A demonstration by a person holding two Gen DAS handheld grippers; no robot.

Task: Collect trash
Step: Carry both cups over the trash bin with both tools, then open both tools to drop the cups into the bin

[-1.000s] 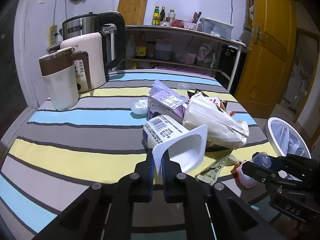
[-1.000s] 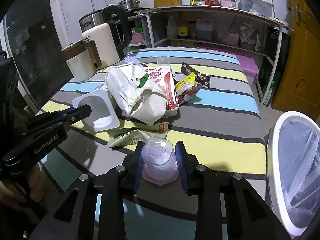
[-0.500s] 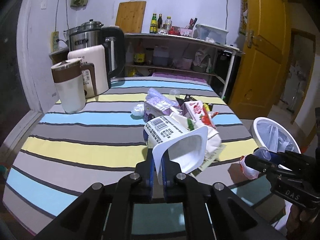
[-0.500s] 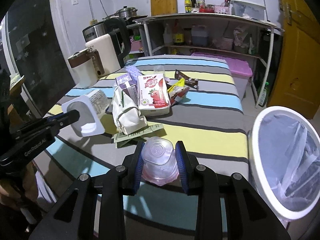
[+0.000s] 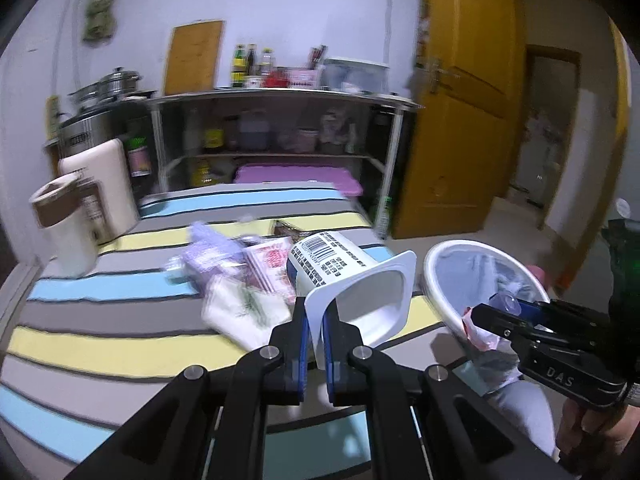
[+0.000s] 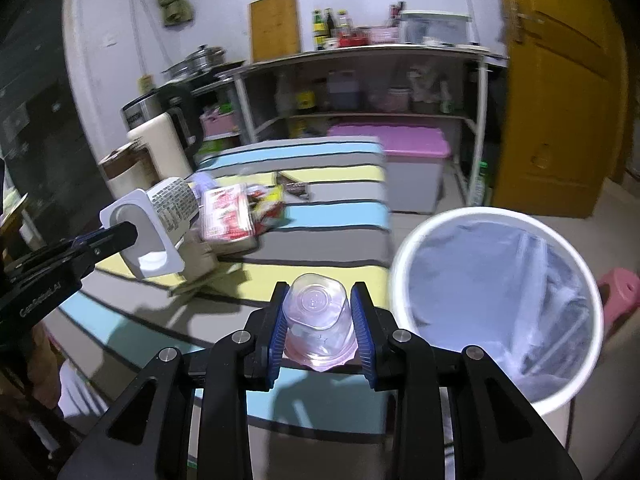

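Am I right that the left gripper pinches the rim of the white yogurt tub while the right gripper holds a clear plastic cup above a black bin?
Not quite: the bin is white, not black, as the right wrist view shows. The left gripper does pinch the yogurt tub rim, and the right gripper holds the clear cup.

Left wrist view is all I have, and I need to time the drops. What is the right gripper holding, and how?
Observer: The right gripper is shut on a clear plastic cup, with the pads on its sides and its base pointing forward.
Operator: Is it over the bin?
Observer: No. In the right wrist view the cup is above the striped table, near its edge. The white bin opens to the cup's right.
Operator: Anything next to the bin?
Observer: A pink stool shows on the floor to the bin's right, partly hidden behind it.
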